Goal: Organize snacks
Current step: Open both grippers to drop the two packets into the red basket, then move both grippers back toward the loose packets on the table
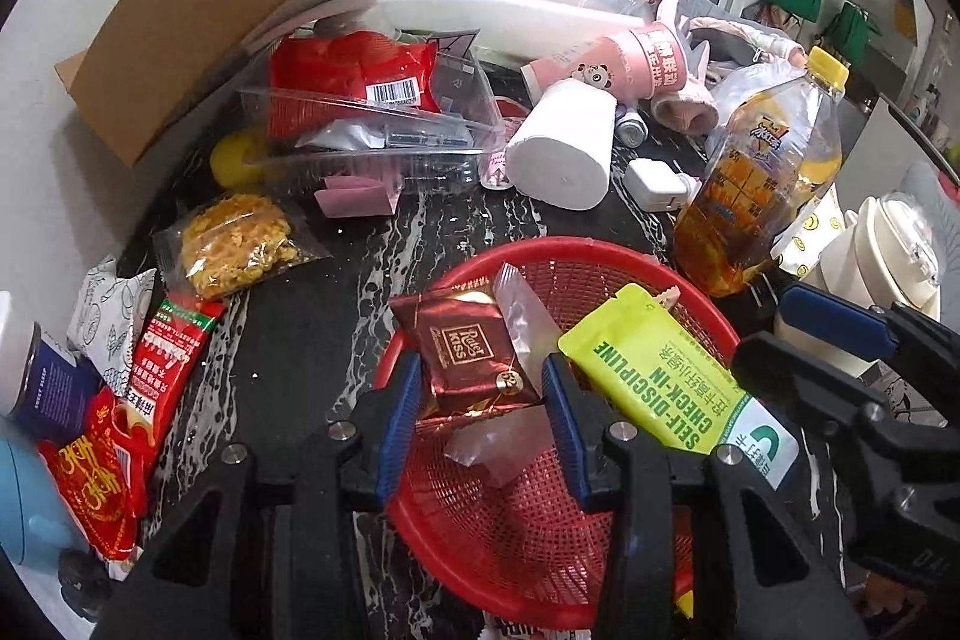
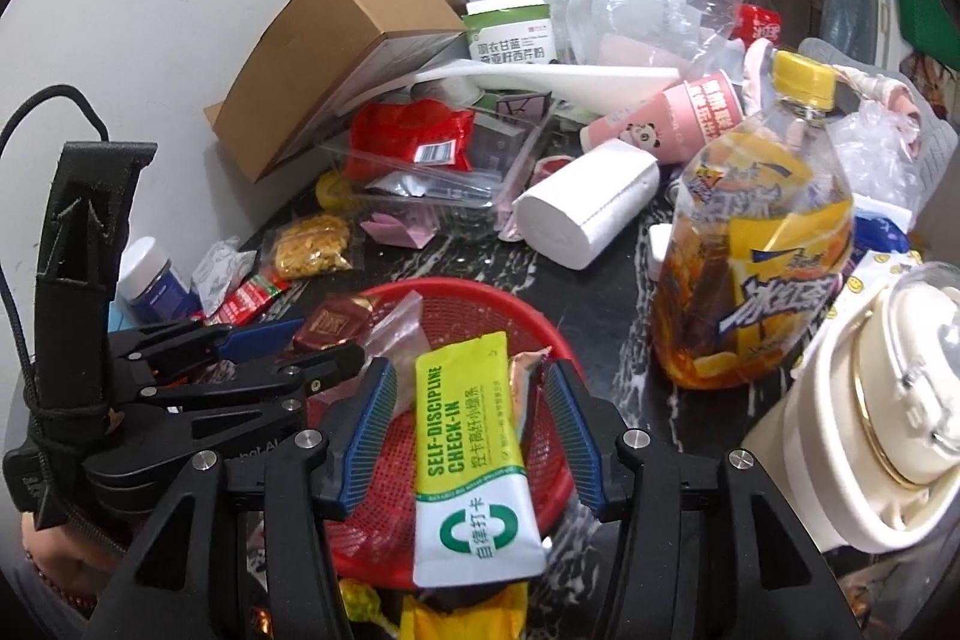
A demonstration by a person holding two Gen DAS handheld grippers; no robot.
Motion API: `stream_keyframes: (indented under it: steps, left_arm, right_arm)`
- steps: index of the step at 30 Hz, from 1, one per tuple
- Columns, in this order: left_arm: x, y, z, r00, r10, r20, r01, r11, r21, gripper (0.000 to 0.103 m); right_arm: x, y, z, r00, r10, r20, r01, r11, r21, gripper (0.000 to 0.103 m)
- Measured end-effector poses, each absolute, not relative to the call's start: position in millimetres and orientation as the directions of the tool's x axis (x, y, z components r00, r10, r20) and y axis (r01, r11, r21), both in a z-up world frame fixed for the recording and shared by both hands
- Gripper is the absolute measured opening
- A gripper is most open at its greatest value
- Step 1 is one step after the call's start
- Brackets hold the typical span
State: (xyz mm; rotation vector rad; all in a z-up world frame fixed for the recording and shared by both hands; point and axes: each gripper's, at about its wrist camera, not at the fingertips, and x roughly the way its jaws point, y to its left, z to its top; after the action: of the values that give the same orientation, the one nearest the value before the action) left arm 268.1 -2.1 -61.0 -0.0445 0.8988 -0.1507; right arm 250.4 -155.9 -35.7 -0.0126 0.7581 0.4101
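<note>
Two grippers over the red basket (image 1: 708,322), each with a snack between parted jaws

The left gripper (image 1: 480,400) straddles the dark red chocolate packet (image 1: 465,349), its pads apart from it; the right gripper (image 2: 474,400) stands wider around the yellow-green sachet (image 2: 465,430), which lies with its long axis pointing away along the fingers, its white end overhanging the basket's near rim. Both packets look already set down in the basket (a judgement). Loose snacks wait to the left, nearer the left hand: the corn snack bag (image 1: 237,244) and the red sauce sachet (image 1: 168,370). The tea bottle (image 2: 762,256) and white tissue roll (image 2: 591,202) crowd the right side
</note>
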Motion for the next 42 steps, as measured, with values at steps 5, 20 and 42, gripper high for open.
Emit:
stream_keyframes:
  steps: [5, 20, 42]
  left_arm:
    - [260.7, -5.9, -50.3, 0.627, -0.137, -0.767, 0.113, 0.99, -0.084, 0.042]
    - [214.9, -16.0, 18.5, 0.724, -0.108, -0.682, 0.132, 0.991, -0.016, 0.042]
    - [112.5, -22.8, 60.3, 0.787, -0.138, -0.602, 0.17, 0.985, -0.003, 0.042]
  right_arm:
    - [241.7, -160.3, -24.7, 0.665, 0.341, -0.664, -0.354, 0.927, 0.121, 0.053]
    - [191.2, -173.2, 32.5, 0.741, 0.325, -0.587, -0.343, 0.935, 0.084, 0.053]
    - [81.0, -177.6, 72.5, 0.812, 0.298, -0.501, -0.324, 0.945, 0.035, 0.069]
